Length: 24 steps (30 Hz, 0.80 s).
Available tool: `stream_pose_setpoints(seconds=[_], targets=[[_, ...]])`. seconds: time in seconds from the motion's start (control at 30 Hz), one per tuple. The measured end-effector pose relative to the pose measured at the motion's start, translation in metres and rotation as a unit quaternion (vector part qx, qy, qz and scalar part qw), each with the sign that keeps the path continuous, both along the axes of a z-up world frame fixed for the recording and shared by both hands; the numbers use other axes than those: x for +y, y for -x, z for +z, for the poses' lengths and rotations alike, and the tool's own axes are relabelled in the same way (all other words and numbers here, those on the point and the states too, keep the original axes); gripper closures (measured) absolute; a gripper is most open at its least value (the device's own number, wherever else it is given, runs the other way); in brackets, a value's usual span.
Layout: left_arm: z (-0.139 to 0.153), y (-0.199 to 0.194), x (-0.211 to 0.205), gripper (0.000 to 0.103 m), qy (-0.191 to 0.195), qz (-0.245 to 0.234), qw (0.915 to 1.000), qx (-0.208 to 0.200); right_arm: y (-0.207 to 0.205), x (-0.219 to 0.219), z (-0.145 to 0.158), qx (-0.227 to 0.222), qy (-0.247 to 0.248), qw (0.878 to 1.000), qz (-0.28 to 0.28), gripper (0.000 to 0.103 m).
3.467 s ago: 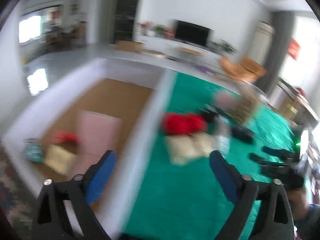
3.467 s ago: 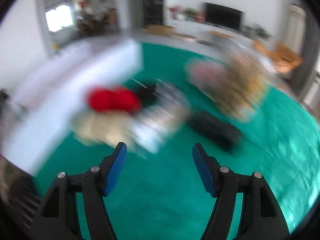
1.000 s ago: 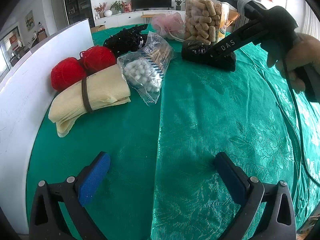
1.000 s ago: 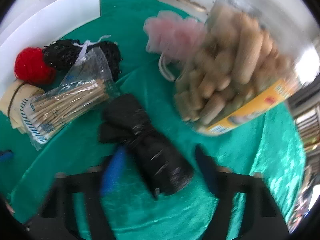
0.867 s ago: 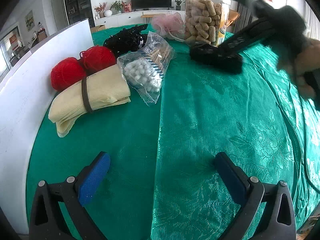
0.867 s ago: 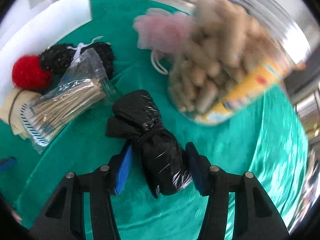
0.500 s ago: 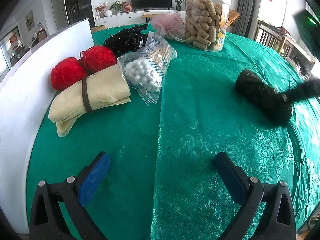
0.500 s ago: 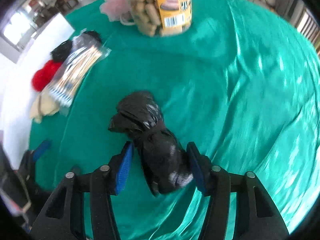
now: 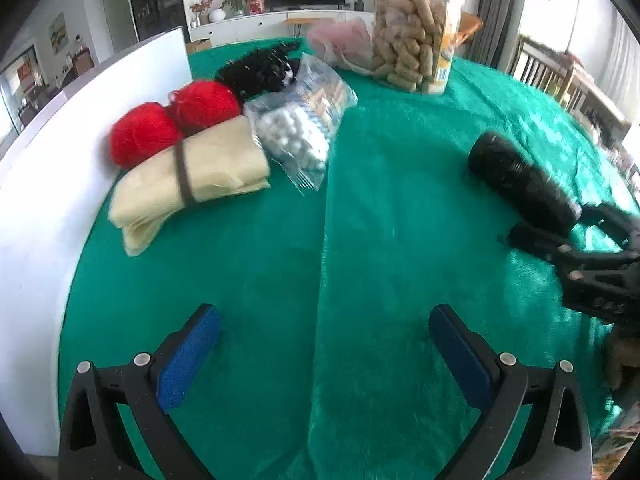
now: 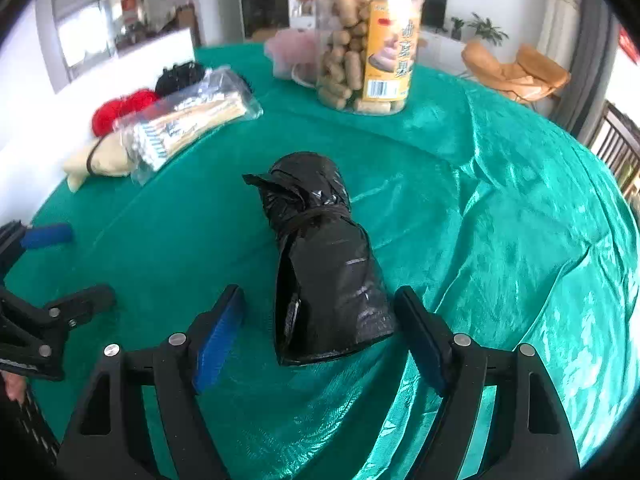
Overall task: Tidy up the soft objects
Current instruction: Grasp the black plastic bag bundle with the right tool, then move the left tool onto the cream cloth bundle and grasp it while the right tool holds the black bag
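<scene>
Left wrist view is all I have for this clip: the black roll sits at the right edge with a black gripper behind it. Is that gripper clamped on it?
Observer: No. In the right wrist view the right gripper stands open; its jaws have just been opening, and the black bag roll lies between the pads on the green cloth.
Operator: Is the roll loose or tied?
Observer: A band cinches it about the middle.
Operator: What does the jar's far side show?
Observer: The snack jar carries a yellow label with a barcode.
</scene>
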<state>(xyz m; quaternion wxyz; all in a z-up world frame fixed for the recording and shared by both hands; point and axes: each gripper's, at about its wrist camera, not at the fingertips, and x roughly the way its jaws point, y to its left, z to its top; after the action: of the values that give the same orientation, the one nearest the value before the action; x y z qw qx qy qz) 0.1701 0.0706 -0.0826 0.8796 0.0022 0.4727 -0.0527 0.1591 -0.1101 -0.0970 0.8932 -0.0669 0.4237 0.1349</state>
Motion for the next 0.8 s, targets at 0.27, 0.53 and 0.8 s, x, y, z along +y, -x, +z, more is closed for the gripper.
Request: stream_pose_setpoints(seconds=[0.27, 0.53, 0.8], targets=[[0.054, -0.050, 0.054, 0.000, 0.007, -0.026, 0.9996, -0.011, -0.013, 0.011, -0.001, -0.002, 0.002, 1.000, -0.004, 0.023], [0.025, -0.126, 0.080, 0.000, 0.004, -0.034, 0.9982, 0.049, -0.009, 0.008, 0.000, -0.002, 0.002, 1.000, -0.005, 0.023], [0.014, -0.097, 0.057, 0.000, 0.042, -0.155, 0.9800, 0.117, -0.009, 0.007, 0.000, -0.002, 0.001, 1.000, -0.005, 0.023]])
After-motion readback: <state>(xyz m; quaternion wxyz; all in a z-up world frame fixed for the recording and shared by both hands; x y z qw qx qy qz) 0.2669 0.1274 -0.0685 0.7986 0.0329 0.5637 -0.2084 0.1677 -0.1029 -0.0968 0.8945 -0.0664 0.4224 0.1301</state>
